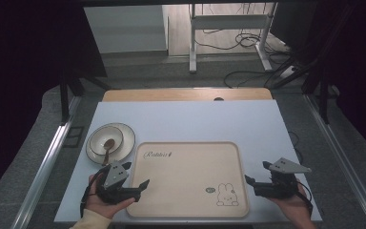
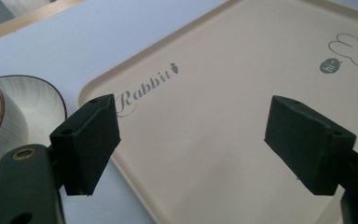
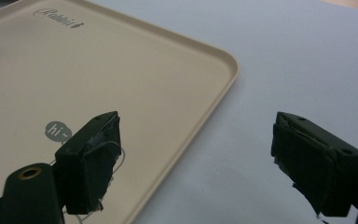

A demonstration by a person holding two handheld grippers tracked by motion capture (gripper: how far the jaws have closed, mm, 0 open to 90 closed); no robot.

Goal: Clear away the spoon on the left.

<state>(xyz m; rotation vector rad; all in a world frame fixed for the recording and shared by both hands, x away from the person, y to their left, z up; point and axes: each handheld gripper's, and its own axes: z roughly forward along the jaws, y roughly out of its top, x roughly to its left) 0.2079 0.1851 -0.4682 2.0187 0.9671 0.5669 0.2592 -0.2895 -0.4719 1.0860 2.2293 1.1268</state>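
Tray point(image 1: 186, 176): sat bare at table's near edge. Left gripper point(image 1: 136, 177), right gripper point(image 1: 257, 172): jaws spread, flanking tray's side rims, gripping nothing. Lift judged not yet begun.

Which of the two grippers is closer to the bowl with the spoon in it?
Left. The left gripper sits just in front of the bowl; the right gripper is across the tray, far off.

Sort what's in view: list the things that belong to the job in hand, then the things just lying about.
In the job:
beige tray
left gripper, open, at the tray's left edge
right gripper, open, at its right edge

Lying about:
plate
bowl on the plate
spoon in the bowl
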